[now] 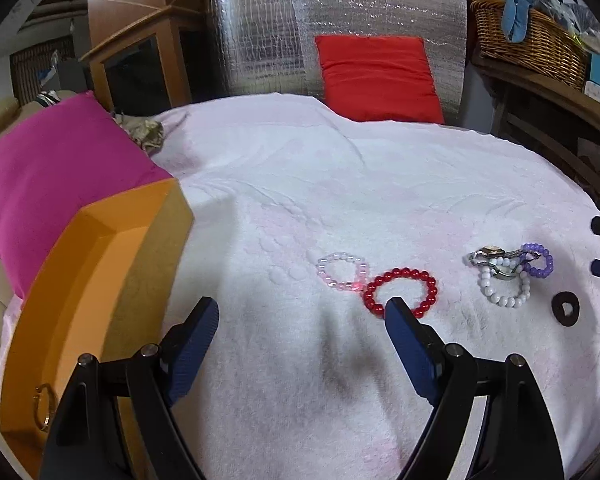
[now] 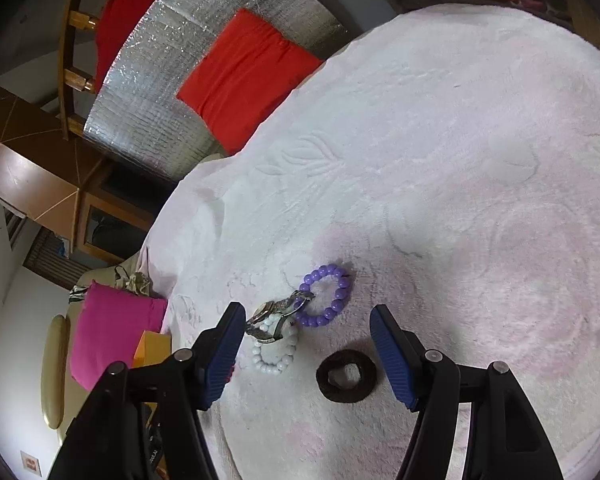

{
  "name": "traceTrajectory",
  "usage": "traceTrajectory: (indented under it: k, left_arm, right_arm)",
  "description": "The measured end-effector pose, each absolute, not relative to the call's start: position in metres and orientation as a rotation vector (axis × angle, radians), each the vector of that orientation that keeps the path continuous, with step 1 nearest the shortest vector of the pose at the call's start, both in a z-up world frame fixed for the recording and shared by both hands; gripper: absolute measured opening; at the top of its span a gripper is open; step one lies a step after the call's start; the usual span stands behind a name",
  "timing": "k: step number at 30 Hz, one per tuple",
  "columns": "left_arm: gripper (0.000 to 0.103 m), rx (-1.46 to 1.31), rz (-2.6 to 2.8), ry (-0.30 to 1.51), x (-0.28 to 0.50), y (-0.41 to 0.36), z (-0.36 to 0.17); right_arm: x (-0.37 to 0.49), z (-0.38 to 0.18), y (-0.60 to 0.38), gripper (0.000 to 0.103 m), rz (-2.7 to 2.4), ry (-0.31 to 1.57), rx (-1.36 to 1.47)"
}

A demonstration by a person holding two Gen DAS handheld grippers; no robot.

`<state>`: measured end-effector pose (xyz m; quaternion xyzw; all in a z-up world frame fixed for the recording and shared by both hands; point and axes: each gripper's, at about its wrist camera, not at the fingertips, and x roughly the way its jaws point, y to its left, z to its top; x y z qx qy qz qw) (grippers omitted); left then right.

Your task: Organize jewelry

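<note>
Nearest, the left gripper (image 1: 302, 312) hangs over the pale towel (image 1: 300, 168) with its blue jaws spread wide and nothing between them; its right fingertip stands in front of the near edge of the red bead bracelet (image 1: 400, 291), though contact cannot be judged. Just beyond, a clear pink bead bracelet (image 1: 343, 271) lies touching the red one at its left. At the left edge sits an orange tray (image 1: 100, 264), with a thin gold ring-shaped piece (image 1: 46, 408) lying at its near end. From the right wrist view, the right gripper (image 2: 307, 322) is likewise parted and holds nothing; a black ring-shaped band (image 2: 346, 376) lies flat on the towel between its fingers, untouched. Slightly further off, by the left fingertip, a silver watch (image 2: 278, 312) rests over a white bead bracelet (image 2: 274, 354) and reaches onto the purple bead bracelet (image 2: 326, 296). Further back, a magenta cushion (image 1: 52, 176) lies behind the tray, a red cushion (image 1: 376, 76) leans against silver foil sheeting (image 1: 260, 28), and a wicker basket (image 1: 532, 40) stands on a wooden shelf at the right.
</note>
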<state>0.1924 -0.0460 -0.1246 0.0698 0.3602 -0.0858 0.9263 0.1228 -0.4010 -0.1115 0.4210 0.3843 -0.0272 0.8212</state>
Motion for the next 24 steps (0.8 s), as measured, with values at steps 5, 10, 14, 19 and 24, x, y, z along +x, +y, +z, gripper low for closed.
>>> traceTrajectory:
  k: [5, 10, 14, 19, 24]
  left_arm:
    - [0.085, 0.143, -0.173, 0.765, 0.198, -0.052, -0.130]
    - [0.085, 0.162, -0.175, 0.776, 0.201, -0.057, -0.134]
    - [0.085, 0.176, -0.173, 0.784, 0.205, -0.061, -0.138]
    - [0.085, 0.206, -0.180, 0.784, 0.209, -0.069, -0.141]
    - [0.085, 0.242, -0.190, 0.773, 0.211, -0.076, -0.143]
  right_arm:
    - [0.146, -0.120, -0.386, 0.054, 0.010, 0.861, 0.900]
    - [0.164, -0.128, -0.376, 0.053, -0.011, 0.880, 0.900]
    - [0.174, -0.140, -0.374, 0.047, -0.038, 0.909, 0.921]
    - [0.183, -0.150, -0.373, 0.047, -0.109, 0.935, 0.895]
    - [0.196, -0.159, -0.373, 0.047, -0.117, 0.943, 0.890]
